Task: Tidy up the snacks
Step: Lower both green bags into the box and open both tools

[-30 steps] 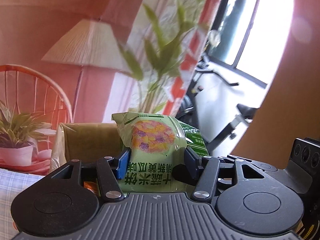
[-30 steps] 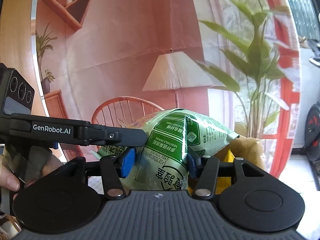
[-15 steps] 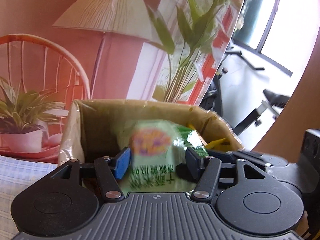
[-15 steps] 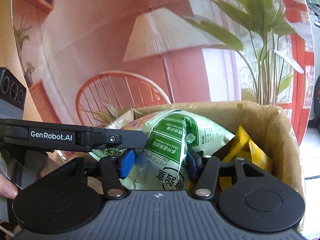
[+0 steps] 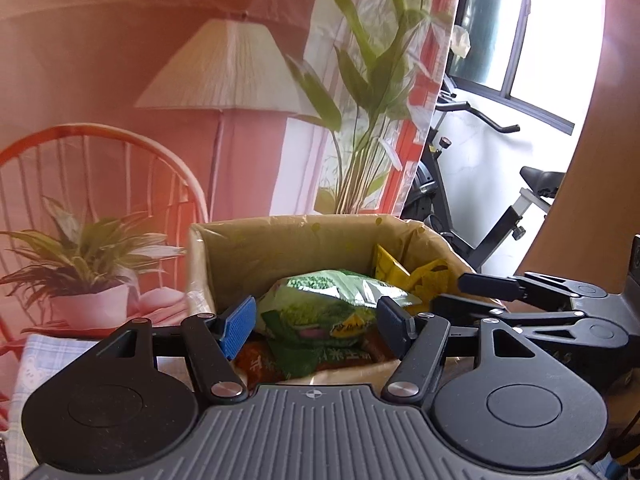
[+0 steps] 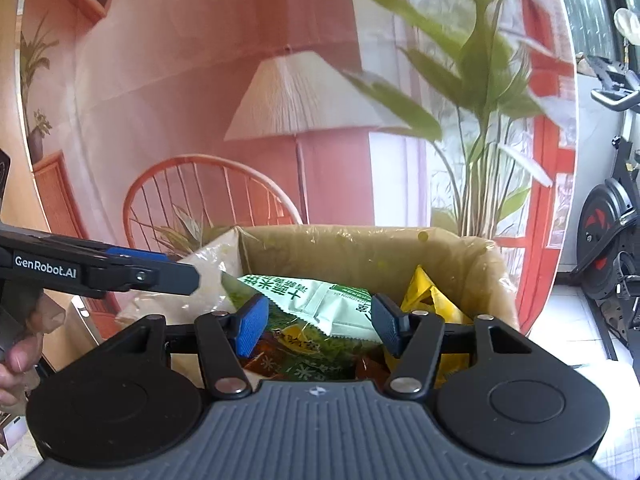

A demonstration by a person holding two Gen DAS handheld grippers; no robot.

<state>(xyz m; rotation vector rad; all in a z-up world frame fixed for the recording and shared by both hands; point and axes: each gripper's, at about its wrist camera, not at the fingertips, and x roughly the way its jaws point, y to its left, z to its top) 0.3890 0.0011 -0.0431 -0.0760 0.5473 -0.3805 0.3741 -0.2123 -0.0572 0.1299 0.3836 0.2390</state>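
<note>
Green snack bags [image 5: 332, 308] lie in the brown box [image 5: 280, 248]. We hold our left gripper [image 5: 316, 320] and right gripper [image 6: 316, 318] spread above it, empty. Next we fetch another snack.

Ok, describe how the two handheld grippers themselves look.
Both look alike: a ribbed dark grey body, two round black discs, black linkage arms with silver rivets. The left gripper and right gripper each carry one bright blue pad and one darker pad. White "GenRobot.AI" lettering marks the left one's side.
</note>
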